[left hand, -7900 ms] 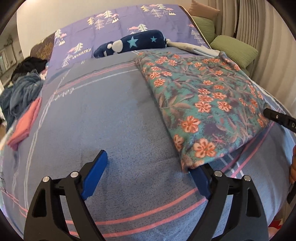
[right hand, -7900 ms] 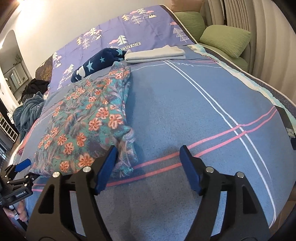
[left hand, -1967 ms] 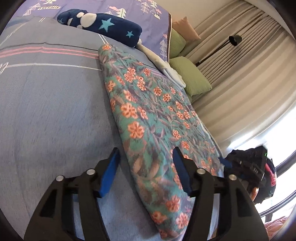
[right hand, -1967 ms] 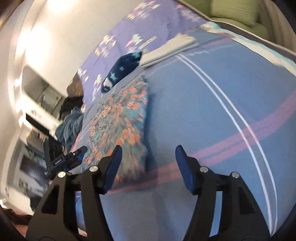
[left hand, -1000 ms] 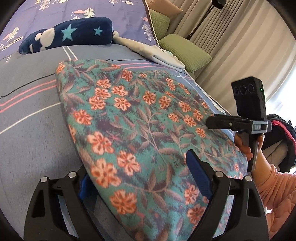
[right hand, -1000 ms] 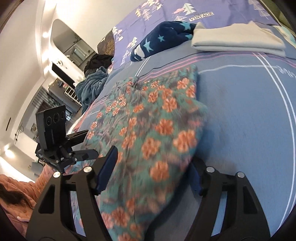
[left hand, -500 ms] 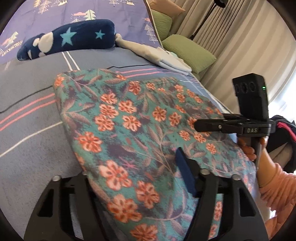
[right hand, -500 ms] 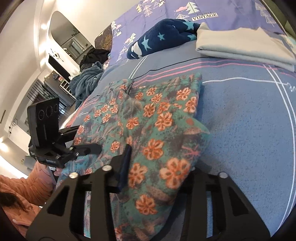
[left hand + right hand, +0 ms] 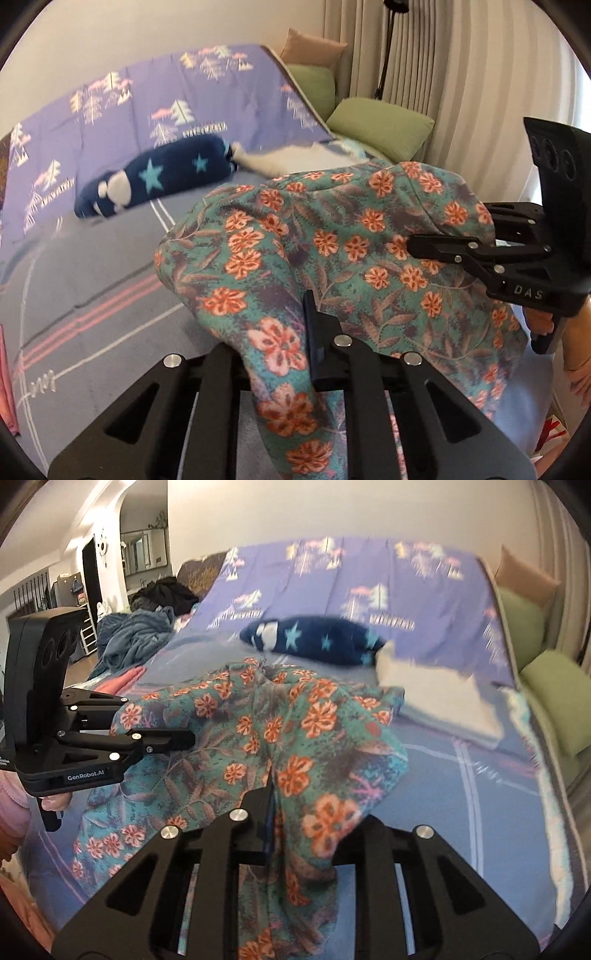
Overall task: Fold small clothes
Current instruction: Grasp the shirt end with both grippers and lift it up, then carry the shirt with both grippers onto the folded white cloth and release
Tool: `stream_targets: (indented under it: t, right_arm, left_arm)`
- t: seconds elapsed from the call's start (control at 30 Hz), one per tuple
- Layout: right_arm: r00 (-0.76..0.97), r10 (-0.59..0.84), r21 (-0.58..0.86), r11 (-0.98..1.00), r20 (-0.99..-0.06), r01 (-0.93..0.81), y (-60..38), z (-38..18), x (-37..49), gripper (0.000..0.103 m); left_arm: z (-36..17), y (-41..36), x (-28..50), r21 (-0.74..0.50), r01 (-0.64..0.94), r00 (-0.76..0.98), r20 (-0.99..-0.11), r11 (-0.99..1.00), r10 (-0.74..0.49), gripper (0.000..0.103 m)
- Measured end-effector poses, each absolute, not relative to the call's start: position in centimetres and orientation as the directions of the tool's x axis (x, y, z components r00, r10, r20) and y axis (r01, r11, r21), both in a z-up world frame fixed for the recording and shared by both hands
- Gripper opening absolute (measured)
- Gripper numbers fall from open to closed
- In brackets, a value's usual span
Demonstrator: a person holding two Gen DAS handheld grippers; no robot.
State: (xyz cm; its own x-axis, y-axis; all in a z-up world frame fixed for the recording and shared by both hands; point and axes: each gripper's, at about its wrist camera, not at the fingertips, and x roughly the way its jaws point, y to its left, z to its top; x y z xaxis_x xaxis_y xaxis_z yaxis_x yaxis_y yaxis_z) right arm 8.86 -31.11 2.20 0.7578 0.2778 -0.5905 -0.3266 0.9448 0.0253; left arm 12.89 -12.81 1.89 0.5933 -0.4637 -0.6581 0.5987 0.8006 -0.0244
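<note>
A teal garment with orange flowers (image 9: 332,240) lies on the blue striped bed (image 9: 92,266), its near edge lifted and bunched. My left gripper (image 9: 280,343) has its jaws closing on one near corner; cloth drapes over the left finger and hides it. My right gripper (image 9: 295,819) has its jaws closing on the other near corner of the garment (image 9: 277,720), and a fold covers its right finger. Each view shows the other gripper from the side, clamped on the raised edge: the right gripper (image 9: 450,229) and the left gripper (image 9: 159,720), each held by a hand.
A rolled navy garment with stars (image 9: 155,181) and a folded white cloth (image 9: 436,698) lie at the far end of the bed. Green pillows (image 9: 380,122) sit by the curtain. A blue blanket heap (image 9: 136,635) and a pink cloth (image 9: 122,681) lie at the left side.
Both grippers have gone from wide open around the garment's near edge to pinched on it. They have risen, and the edge now hangs bunched off the bed.
</note>
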Motion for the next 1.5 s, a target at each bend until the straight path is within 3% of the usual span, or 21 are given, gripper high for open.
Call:
stream_targets:
  t: [0.37,0.63,1.0,1.07,1.1,1.13,1.17,1.2,1.23,1.3,1.37,1.5]
  right_arm:
    - [0.905,0.155,-0.07,0.978,-0.397,-0.198,-34.0,7.2,5.1,0.018]
    - [0.964,0.018,-0.13,0.99,-0.266,-0.055,-39.9,13.4,11.3,0.018]
    - [0.958,-0.079,-0.109,0.993,-0.277,0.05,-45.6,15.1,27.0,0.018]
    - [0.948,-0.091,-0.11,0.992,-0.305,0.06,-46.1,14.0,30.9,0.022]
    - [0.942,-0.109,-0.115,0.99,-0.318,0.076,-46.3,13.3,32.4,0.025]
    - [0.92,-0.171,-0.148,0.981,-0.353,0.125,-46.6,11.5,35.3,0.049]
    - [0.893,-0.238,-0.187,0.966,-0.383,0.178,-46.7,10.0,36.9,0.082]
    - [0.829,-0.367,-0.256,0.925,-0.421,0.279,-47.1,7.4,39.0,0.084]
    - [0.788,-0.411,-0.281,0.908,-0.459,0.31,-47.3,5.5,39.7,0.08]
    - [0.757,-0.372,-0.236,0.928,-0.537,0.289,-47.9,2.3,39.6,0.074]
    - [0.761,-0.311,-0.182,0.95,-0.569,0.252,-47.9,-0.4,37.3,0.074]
    - [0.761,-0.273,-0.143,0.962,-0.589,0.234,-46.4,-2.1,32.7,0.075]
  left_arm:
    - [7.7,-16.5,11.3,0.025,0.639,0.635,-0.581,0.769,-0.509,0.011]
    - [14.4,-24.1,17.0,0.093,0.659,0.679,-0.5,0.746,-0.538,0.011]
    - [16.9,-31.7,30.1,0.145,0.603,0.746,-0.451,0.784,-0.49,0.011]
    - [16.0,-32.4,33.4,0.132,0.587,0.752,-0.454,0.799,-0.478,0.012]
    - [15.5,-32.6,34.8,0.127,0.581,0.751,-0.463,0.804,-0.47,0.014]
    - [14.5,-32.9,36.5,0.122,0.575,0.748,-0.477,0.809,-0.46,0.02]
    - [12.8,-33.5,38.8,0.132,0.57,0.739,-0.514,0.811,-0.436,0.027]
    - [10.8,-34.1,40.8,0.167,0.543,0.746,-0.546,0.823,-0.381,0.041]
    - [9.1,-34.4,42.2,0.207,0.507,0.755,-0.574,0.836,-0.316,0.061]
    - [4.3,-34.7,44.7,0.336,0.407,0.767,-0.631,0.849,-0.119,0.065]
    - [1.8,-33.4,43.9,0.31,0.444,0.745,-0.65,0.841,-0.154,0.065]
    - [0.4,-30.6,40.5,0.262,0.471,0.726,-0.657,0.843,-0.201,0.08]
